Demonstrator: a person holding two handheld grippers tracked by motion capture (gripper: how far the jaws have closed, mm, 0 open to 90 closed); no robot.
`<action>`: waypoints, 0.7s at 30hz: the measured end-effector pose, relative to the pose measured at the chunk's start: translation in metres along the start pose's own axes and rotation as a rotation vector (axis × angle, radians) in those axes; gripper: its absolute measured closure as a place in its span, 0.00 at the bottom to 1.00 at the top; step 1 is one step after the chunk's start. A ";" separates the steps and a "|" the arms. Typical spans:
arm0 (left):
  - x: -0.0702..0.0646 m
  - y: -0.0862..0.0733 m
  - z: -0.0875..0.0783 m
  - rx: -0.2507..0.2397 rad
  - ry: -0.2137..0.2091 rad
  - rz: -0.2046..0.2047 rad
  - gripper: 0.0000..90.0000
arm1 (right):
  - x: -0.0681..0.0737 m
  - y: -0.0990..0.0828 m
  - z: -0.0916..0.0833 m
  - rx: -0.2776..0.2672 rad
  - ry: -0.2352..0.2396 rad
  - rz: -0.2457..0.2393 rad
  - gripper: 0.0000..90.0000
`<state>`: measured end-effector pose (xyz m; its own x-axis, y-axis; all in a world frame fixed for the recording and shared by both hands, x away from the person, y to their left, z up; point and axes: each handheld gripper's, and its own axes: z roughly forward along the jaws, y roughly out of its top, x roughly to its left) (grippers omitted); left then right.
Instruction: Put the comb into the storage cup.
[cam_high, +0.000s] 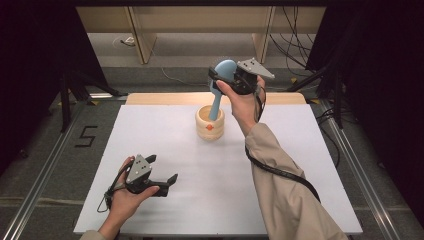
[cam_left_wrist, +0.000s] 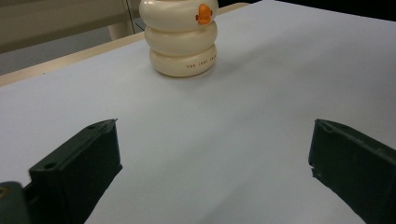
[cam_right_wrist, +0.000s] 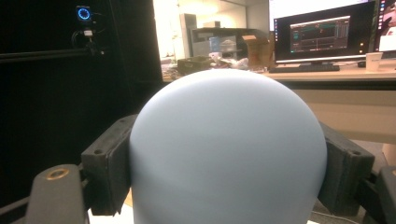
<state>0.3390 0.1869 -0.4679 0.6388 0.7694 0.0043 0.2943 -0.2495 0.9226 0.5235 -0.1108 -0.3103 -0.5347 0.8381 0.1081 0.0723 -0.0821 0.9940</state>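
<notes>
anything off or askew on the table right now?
Nothing spilled or damaged. The cream holder stands upright on the white table. The blue spoon leans in it, handle end down, with the right gripper clamped on its bowl. The left gripper rests open, holding nothing.

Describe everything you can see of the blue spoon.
The spoon is pale blue, matte and smooth, plastic by its look, with a broad rounded head and a straight handle. It stands tilted, head up. The handle's lower end is inside the cream ringed cup on the white table. The right gripper clamps the head between its black fingers.
</notes>
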 end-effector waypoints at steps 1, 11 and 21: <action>0.000 0.000 0.000 0.001 0.000 0.002 0.02 | 0.000 0.000 0.000 0.002 -0.001 0.000 0.23; 0.000 0.000 0.000 0.001 0.000 0.001 0.02 | -0.001 -0.003 0.002 0.001 -0.010 0.000 0.23; 0.000 0.000 0.000 0.001 0.000 0.001 0.02 | -0.001 -0.007 0.005 0.002 -0.017 0.000 0.23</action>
<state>0.3390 0.1869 -0.4680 0.6389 0.7692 0.0054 0.2944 -0.2510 0.9222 0.5281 -0.1087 -0.3177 -0.5203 0.8471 0.1078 0.0741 -0.0810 0.9940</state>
